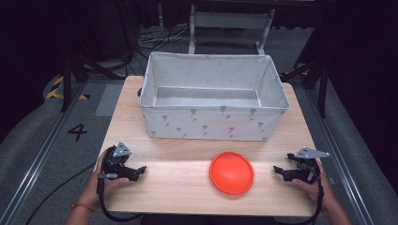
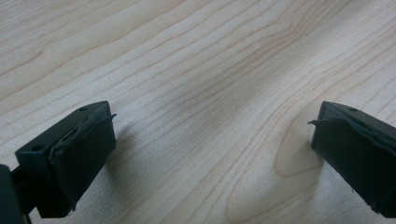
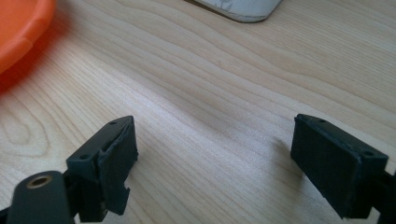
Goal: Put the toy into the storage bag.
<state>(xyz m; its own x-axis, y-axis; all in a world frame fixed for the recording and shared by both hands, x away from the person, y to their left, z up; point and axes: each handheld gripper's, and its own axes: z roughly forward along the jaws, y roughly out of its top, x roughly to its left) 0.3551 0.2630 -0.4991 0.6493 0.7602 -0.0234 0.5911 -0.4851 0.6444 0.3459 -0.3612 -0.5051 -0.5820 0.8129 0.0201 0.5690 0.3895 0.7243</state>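
Disc (image 1: 231, 172) lies on table (image 1: 178, 187), before the bin (image 1: 214, 96), between both grippers.

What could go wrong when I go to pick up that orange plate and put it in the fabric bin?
The orange plate lies flat on the table, so the open right gripper may push it along rather than get a jaw under its rim. The fabric bin has soft, tall walls; a low carry could catch the near wall and shove the bin back.

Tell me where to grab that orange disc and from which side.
Grip the orange disc by its thin rim at the right edge, coming in low and level with the right gripper, whose open jaws already face it. It lies flat on the table, a shallow dome, so the top probably offers no hold.
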